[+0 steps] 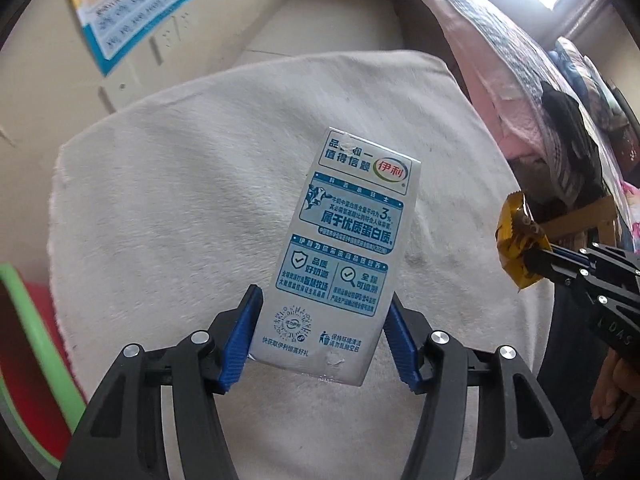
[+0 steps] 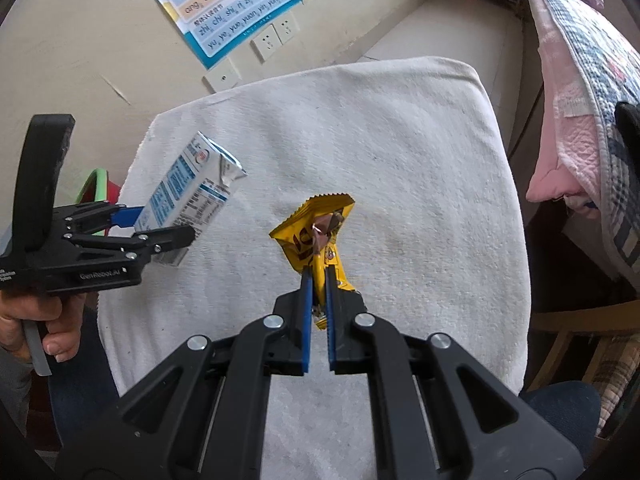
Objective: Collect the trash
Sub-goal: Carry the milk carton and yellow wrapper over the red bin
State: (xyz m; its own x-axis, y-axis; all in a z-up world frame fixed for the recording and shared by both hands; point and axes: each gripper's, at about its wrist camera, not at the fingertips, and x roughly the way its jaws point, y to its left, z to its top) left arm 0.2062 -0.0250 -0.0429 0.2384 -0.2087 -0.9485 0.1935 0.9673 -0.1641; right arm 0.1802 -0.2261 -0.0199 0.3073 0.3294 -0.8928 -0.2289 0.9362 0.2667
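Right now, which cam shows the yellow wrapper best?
Right wrist view. The yellow wrapper sits centre frame, pinched between the right gripper fingers, torn top visible. The left wrist view catches it only at the right edge, small and partly hidden by the gripper holding it.

Milk carton [image 1: 340,264]: coated paperboard, smooth, slight sheen. Snack wrapper [image 2: 316,236]: glossy yellow foil, crinkled. Table cloth [image 2: 400,140]: white plush, matt. Gripper pads [image 1: 240,340]: blue ribbed plastic.

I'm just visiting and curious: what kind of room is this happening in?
Probably a home bedroom or child's room: a pinyin chart hangs above wall sockets, a quilt lies piled at right, and a white towel covers the work surface.
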